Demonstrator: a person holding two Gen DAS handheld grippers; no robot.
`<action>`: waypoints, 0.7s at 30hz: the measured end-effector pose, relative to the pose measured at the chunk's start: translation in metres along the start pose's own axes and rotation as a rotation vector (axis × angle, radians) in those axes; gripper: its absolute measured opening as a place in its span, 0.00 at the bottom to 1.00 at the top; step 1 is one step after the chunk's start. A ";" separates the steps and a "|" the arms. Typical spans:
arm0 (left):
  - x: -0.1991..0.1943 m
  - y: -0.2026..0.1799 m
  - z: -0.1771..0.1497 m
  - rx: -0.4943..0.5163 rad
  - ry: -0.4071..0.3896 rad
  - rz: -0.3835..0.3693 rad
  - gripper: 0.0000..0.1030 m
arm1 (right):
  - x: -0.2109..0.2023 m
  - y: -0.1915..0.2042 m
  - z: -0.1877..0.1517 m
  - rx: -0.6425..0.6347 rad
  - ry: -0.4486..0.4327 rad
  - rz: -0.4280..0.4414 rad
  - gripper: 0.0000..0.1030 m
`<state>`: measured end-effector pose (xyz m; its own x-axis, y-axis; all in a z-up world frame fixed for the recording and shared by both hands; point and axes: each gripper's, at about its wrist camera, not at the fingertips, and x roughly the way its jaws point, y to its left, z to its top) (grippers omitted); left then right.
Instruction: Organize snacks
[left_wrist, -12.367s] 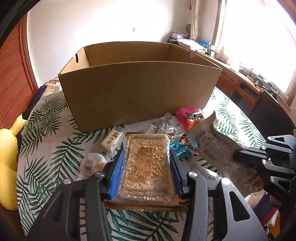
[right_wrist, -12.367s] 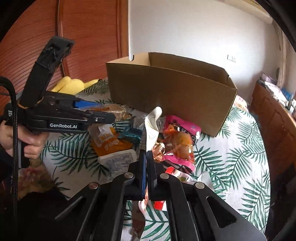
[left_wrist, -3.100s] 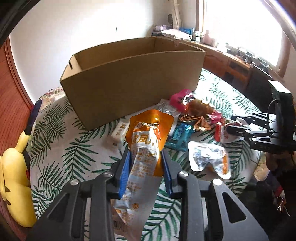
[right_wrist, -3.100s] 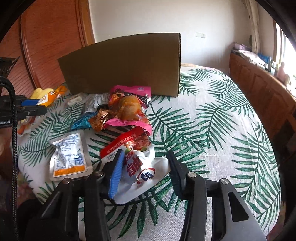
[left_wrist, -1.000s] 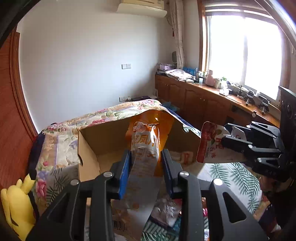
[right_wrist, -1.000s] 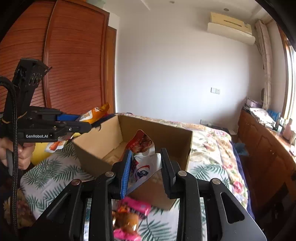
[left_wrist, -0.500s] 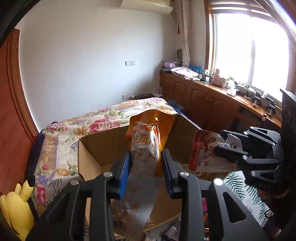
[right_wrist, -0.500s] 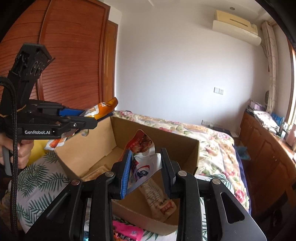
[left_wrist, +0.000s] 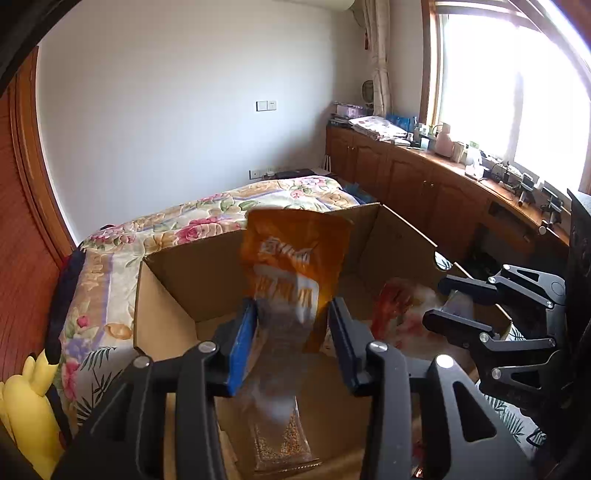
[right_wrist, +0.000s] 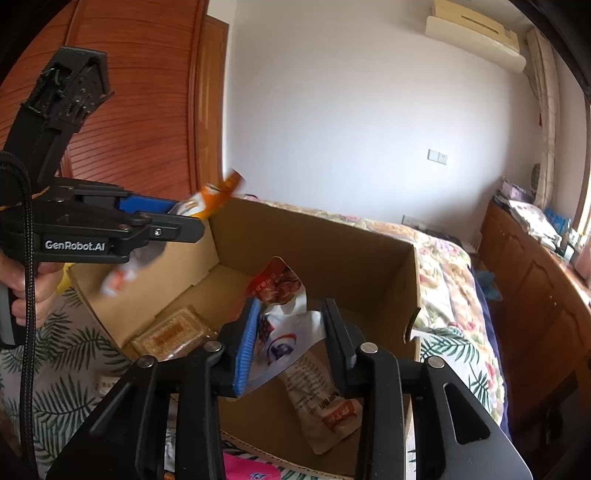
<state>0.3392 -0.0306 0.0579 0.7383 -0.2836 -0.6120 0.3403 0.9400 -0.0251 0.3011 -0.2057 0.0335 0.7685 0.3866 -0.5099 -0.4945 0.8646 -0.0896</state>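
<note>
**Snack packets: release into the cardboard box**

Left gripper (left_wrist: 291, 332): the jaws are opening. The orange snack packet (left_wrist: 295, 266) stands between the pads, blurred. The left pad appears to have left it; contact on the right cannot be confirmed. The packet hangs above the open box.

Right gripper (right_wrist: 290, 336): the jaws are opening. The red-and-white snack pouch (right_wrist: 282, 314) lies between them, leaning on the blue left pad (right_wrist: 248, 343); the right pad stands clear of it.

Both grippers sit over the cardboard box (right_wrist: 369, 273), which rests on the leaf-print tablecloth (right_wrist: 62, 354). On the box floor lie a clear pack of puffed-grain bars (right_wrist: 173, 334) toward the left wall and a pale sachet (right_wrist: 323, 402) near the front wall. A pink packet (right_wrist: 251, 470) remains on the cloth outside the front wall.

Step in hand, as judged: drop-off of two packets at once. The next move calls for full opening of both sets of jaws until each packet falls free, then withdrawal upward clear of the box rim before returning to the packets outside. Verify that neither packet clings to a pad.
</note>
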 end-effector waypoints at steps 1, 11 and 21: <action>0.002 0.000 -0.001 -0.003 0.004 0.001 0.42 | 0.001 0.000 -0.001 0.004 0.000 0.008 0.34; -0.017 -0.002 -0.010 -0.016 -0.024 0.026 0.48 | -0.013 0.008 -0.006 0.012 0.002 0.005 0.42; -0.057 -0.019 -0.031 -0.002 -0.042 0.017 0.48 | -0.061 0.020 -0.017 0.044 -0.025 0.027 0.42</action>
<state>0.2731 -0.0262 0.0689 0.7675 -0.2756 -0.5788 0.3266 0.9450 -0.0170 0.2372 -0.2175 0.0489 0.7653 0.4170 -0.4903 -0.4968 0.8670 -0.0379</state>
